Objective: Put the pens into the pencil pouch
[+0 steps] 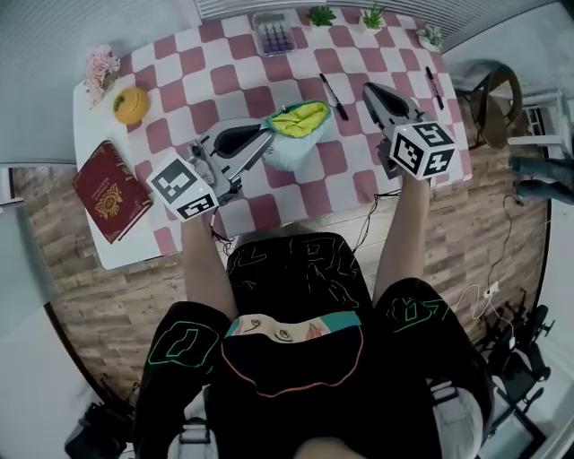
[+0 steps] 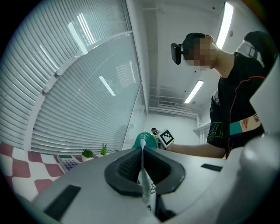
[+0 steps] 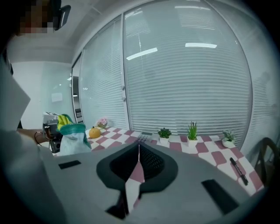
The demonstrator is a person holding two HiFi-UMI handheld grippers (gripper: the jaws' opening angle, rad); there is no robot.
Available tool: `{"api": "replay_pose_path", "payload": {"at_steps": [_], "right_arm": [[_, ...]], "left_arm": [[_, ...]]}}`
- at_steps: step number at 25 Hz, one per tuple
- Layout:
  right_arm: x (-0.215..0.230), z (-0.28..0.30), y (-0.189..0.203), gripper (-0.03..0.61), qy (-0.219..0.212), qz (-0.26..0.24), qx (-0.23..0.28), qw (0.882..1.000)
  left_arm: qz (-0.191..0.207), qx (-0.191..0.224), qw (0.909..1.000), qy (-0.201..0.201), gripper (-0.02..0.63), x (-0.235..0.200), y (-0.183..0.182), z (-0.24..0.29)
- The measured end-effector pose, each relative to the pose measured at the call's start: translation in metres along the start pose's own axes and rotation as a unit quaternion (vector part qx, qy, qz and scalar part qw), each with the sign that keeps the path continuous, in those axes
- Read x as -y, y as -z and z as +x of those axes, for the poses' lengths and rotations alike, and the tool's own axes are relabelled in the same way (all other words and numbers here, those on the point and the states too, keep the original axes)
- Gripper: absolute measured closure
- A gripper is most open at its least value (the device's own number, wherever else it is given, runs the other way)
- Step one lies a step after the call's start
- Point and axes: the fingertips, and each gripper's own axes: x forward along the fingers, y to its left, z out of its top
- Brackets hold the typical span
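1. Left gripper [image 1: 265,143]: in your left hand, nearest you, at the left side of the pencil pouch [image 1: 289,151]. Its jaws are pressed together on a thin fold of the pouch's wall, pinching the fabric.
2. Red book [image 1: 109,190]: well to the left of the pouch, flat on the bare white part of the table [image 1: 90,134], off the checked cloth [image 1: 224,85].
3. Pencil pouch: pale body, teal rim, yellow lining. It is on the checked cloth near the middle of the table, mouth open and facing away from you.
4. Right gripper [image 1: 369,90]: in your right hand, to the right of the pouch and slightly beyond it, clear of it. Its jaws are closed against each other with nothing between them.
5. Black pen [image 1: 334,96]: on the cloth just beyond the pouch's right side, between the pouch and the right gripper's tip, outside the pouch.
6. Second pen [image 1: 434,87]: well to the right of the pouch, near the table's right edge, also outside the pouch.
7. Orange round object [image 1: 132,104]: far left of the pouch.
8. Pink flowers [image 1: 100,64]: just beyond the orange object.
9. Calculator [image 1: 273,36]: straight beyond the pouch, at the table's far edge.
10. Three small potted plants [image 1: 373,18]: in a row beyond and to the right of the pouch, along the far edge.
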Motion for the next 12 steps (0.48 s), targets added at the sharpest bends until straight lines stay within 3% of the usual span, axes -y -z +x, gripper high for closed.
{"api": "replay_pose_path", "payload": {"at_steps": [6, 12], "right_arm": [[0.011, 0.052, 0.015, 0.566, 0.016, -0.010, -0.084, 0.996], [0.020, 0.095, 0.047, 0.566, 0.033, -0.007, -0.173, 0.984]], "left_arm": [[-0.010, -0.006, 0.9999, 0.007, 0.614, -0.027, 0.005, -0.005], [-0.013, -0.034, 0.9991, 0.020, 0.614, -0.050, 0.020, -0.007]]}}
